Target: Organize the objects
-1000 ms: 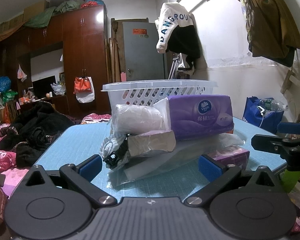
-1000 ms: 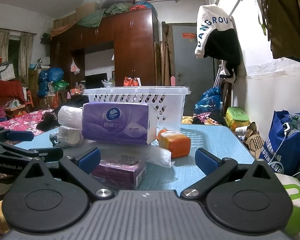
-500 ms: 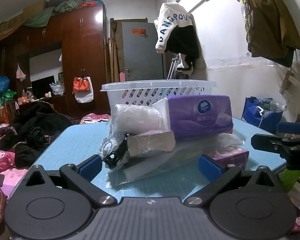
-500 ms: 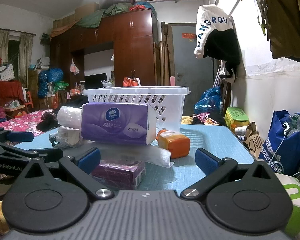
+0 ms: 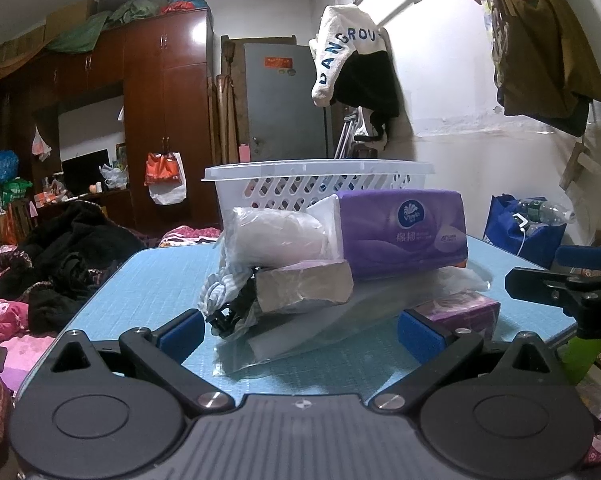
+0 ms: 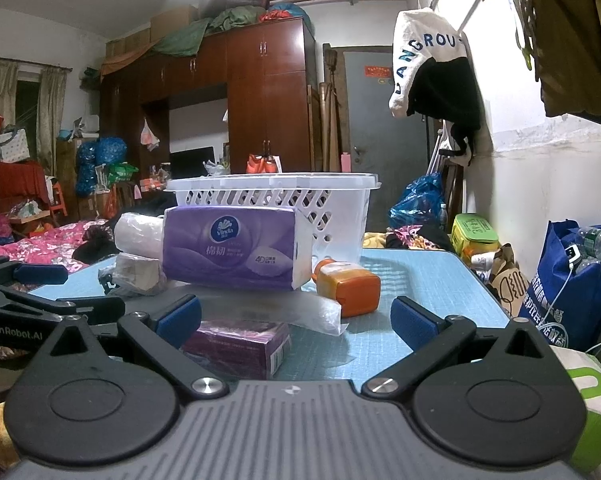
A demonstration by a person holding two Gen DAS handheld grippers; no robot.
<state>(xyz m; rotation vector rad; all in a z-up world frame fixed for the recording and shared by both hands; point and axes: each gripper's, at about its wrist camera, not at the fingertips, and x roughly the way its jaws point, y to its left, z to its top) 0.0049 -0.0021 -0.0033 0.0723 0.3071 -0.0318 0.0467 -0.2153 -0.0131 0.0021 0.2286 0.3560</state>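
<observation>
The purple tissue pack (image 6: 232, 254) tops a loose heap on the blue worktop (image 6: 420, 280), before the white basket (image 6: 276, 196). Both claws, left (image 5: 298, 330) and right (image 6: 296, 320), gape empty. The plastic sheet (image 5: 300, 332) underneath probably slides; tugging could topple everything.

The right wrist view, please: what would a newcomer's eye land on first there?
Most likely the purple tissue pack, sitting on top of a loose pile in the middle of the blue table. Right behind it stands the white basket, and just to the right of the pack lies an orange bottle on its side. A small purple box sits nearest, close to the open right gripper.
</observation>
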